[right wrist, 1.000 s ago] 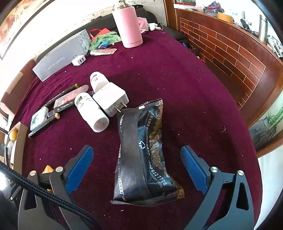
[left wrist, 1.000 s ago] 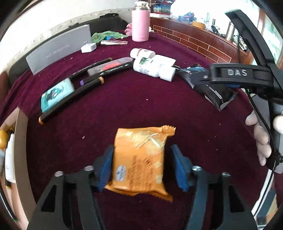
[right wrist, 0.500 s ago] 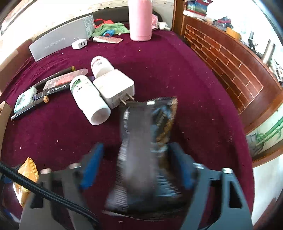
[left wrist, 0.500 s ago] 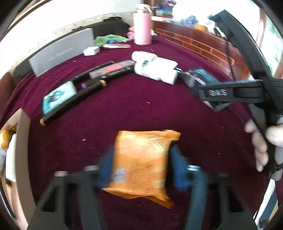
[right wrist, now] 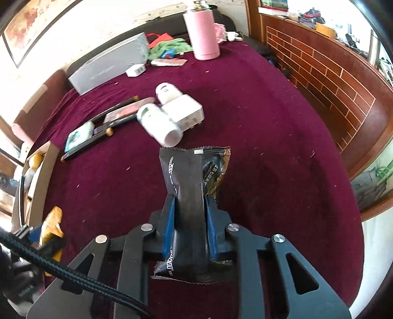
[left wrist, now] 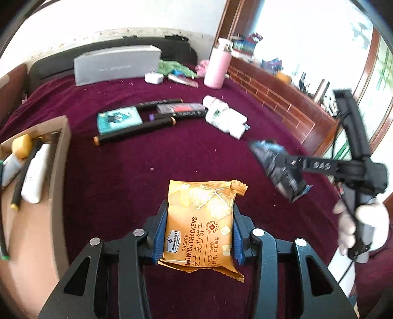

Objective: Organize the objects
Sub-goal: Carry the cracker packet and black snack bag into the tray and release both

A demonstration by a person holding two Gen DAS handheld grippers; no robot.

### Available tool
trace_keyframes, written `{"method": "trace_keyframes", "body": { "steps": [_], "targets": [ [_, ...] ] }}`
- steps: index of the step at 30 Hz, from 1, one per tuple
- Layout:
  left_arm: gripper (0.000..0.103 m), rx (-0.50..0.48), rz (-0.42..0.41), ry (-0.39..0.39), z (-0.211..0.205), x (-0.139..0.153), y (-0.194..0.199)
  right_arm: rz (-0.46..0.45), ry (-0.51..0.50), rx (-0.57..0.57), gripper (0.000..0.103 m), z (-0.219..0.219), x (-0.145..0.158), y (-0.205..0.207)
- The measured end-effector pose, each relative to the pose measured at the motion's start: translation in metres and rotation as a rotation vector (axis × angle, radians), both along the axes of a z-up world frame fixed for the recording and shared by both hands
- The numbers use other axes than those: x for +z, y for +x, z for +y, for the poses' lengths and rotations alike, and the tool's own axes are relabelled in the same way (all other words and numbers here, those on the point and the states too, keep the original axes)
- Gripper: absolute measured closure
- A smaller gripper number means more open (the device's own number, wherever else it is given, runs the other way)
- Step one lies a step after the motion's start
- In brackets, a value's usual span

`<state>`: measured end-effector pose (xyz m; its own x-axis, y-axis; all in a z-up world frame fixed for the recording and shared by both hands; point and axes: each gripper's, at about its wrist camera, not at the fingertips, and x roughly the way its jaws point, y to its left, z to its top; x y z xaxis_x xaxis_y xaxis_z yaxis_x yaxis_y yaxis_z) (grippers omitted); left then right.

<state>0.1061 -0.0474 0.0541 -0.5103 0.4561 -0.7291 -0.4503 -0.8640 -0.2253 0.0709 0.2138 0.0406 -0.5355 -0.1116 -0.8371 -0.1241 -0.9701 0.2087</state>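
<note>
A maroon cloth [right wrist: 270,122] covered the bench. Ahead of the hand-held gripper rose a white wall [left wrist: 98,19]; to its right ran a brick-patterned wooden ledge [right wrist: 331,81], under what was perhaps a bright window [left wrist: 307,36].

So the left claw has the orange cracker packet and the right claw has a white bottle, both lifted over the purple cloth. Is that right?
Not quite. The right gripper has no white bottle; its jaws are closing on a black foil packet, as the right wrist view shows. The white bottle lies on the purple cloth. The left gripper does hold the orange cracker packet.
</note>
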Motion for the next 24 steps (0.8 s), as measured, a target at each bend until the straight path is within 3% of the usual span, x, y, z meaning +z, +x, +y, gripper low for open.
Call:
{"method": "trace_keyframes", "body": {
  "steps": [3,5,6,7,10,13,18,24],
  "targets": [
    [0.065,0.015,0.017,0.026,-0.015,0.007,0.008,-0.002,0.009,0.001,0.082,-0.007,-0.002,0.003],
    [0.065,0.018,0.017,0.047,-0.022,0.009,0.012,-0.010,0.048,-0.014,0.071,-0.010,-0.005,0.002],
    [0.065,0.020,0.015,0.051,-0.025,0.008,0.013,-0.029,0.065,-0.025,0.058,-0.010,-0.009,0.001],
    [0.065,0.023,0.013,0.054,-0.027,0.008,0.014,-0.049,0.076,-0.032,0.053,-0.011,-0.013,-0.002],
    [0.065,0.026,0.013,0.060,-0.031,0.006,0.016,-0.055,0.110,-0.062,0.052,-0.014,-0.028,-0.009],
    [0.065,0.042,0.020,0.068,-0.040,0.008,0.018,-0.034,0.110,-0.068,0.062,-0.015,-0.027,-0.010],
    [0.065,0.090,0.013,0.102,-0.063,0.007,0.017,-0.007,-0.041,-0.041,0.078,-0.014,-0.015,-0.007],
    [0.065,0.158,0.007,0.113,-0.096,0.004,0.018,0.007,-0.281,0.057,0.079,-0.032,-0.003,0.001]
  ]
}}
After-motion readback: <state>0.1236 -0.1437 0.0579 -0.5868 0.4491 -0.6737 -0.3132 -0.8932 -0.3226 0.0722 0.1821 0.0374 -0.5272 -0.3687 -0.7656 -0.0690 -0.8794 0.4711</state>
